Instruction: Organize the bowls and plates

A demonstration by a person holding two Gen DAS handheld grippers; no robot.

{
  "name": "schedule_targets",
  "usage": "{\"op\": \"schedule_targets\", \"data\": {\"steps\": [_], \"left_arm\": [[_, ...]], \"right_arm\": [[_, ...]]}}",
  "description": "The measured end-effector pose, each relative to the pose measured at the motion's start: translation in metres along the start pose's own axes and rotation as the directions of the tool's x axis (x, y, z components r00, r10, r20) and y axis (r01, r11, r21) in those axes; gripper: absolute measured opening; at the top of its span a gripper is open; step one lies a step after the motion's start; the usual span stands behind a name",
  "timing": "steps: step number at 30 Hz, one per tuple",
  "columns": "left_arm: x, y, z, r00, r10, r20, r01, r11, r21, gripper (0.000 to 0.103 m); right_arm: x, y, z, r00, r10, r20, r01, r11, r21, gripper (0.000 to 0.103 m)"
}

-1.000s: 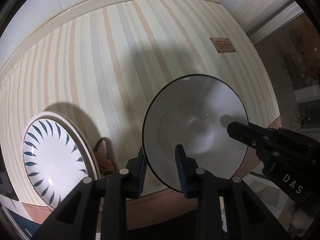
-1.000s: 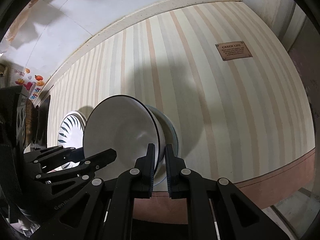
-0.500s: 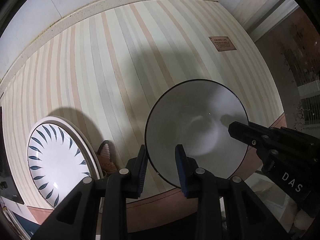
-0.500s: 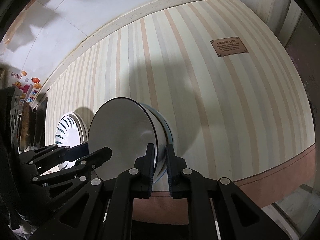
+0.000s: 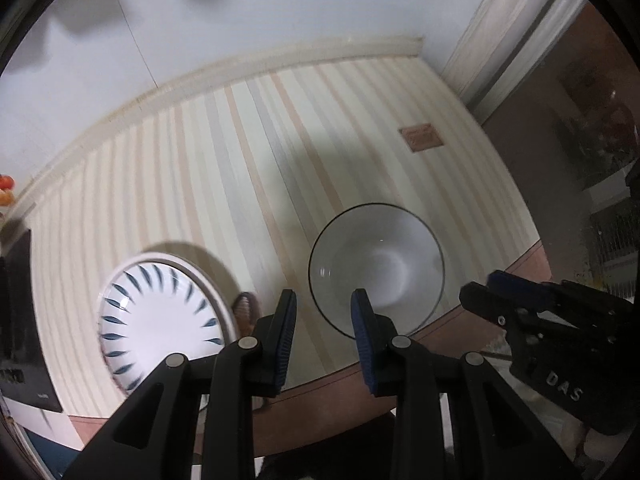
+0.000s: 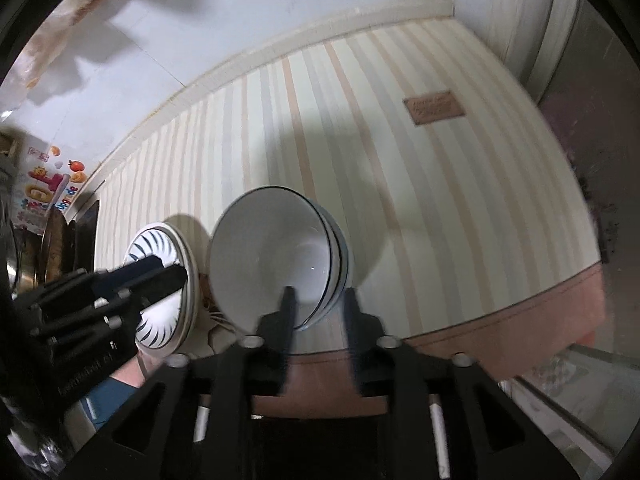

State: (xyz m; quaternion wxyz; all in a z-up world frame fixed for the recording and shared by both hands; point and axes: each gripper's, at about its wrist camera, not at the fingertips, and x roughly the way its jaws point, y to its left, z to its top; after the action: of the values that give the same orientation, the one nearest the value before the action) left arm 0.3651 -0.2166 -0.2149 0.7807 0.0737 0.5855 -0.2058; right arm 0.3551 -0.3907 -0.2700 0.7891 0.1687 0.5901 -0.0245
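Note:
A stack of white bowls with thin dark rims (image 5: pixel 378 268) (image 6: pixel 276 264) stands on the striped table near its front edge. A white plate with blue leaf marks (image 5: pixel 160 316) (image 6: pixel 160 292) lies to its left. My left gripper (image 5: pixel 324 320) is open, raised and drawn back, with its right finger over the bowl's near rim. My right gripper (image 6: pixel 316 312) is open, its fingers either side of the stack's near rim, a little above it. Each gripper shows in the other's view, the right one (image 5: pixel 496 300) and the left one (image 6: pixel 160 276).
A brown label (image 5: pixel 421 137) (image 6: pixel 434 106) lies on the striped tablecloth (image 5: pixel 224 184) at the back right. A small brown woven object (image 5: pixel 245 310) sits between plate and bowls. A dark box (image 5: pixel 20 320) stands at the left edge. The wall runs behind the table.
Both grippers have opened, let go of the bowl and pulled up and back. The bowl now rests on the stack on the table.

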Motion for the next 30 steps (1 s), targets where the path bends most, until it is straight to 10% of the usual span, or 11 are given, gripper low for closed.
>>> {"op": "schedule_targets", "data": {"steps": [6, 14, 30], "left_arm": [[-0.037, -0.004, -0.017, 0.998, -0.013, 0.063, 0.011, 0.999, 0.038, 0.029], [-0.065, -0.003, -0.030, 0.992, -0.037, 0.118, 0.030, 0.998, 0.058, 0.076], [-0.085, -0.005, -0.030, 0.985, -0.085, 0.152, 0.077, 0.995, 0.057, 0.087]], "right_arm": [[-0.049, 0.017, -0.023, 0.996, -0.033, 0.087, 0.035, 0.999, -0.013, 0.052], [-0.103, 0.035, -0.050, 0.973, -0.120, 0.198, 0.130, 0.991, -0.041, 0.076], [-0.149, 0.032, -0.068, 0.949, -0.143, 0.282, 0.144, 0.989, 0.021, 0.090]]}}
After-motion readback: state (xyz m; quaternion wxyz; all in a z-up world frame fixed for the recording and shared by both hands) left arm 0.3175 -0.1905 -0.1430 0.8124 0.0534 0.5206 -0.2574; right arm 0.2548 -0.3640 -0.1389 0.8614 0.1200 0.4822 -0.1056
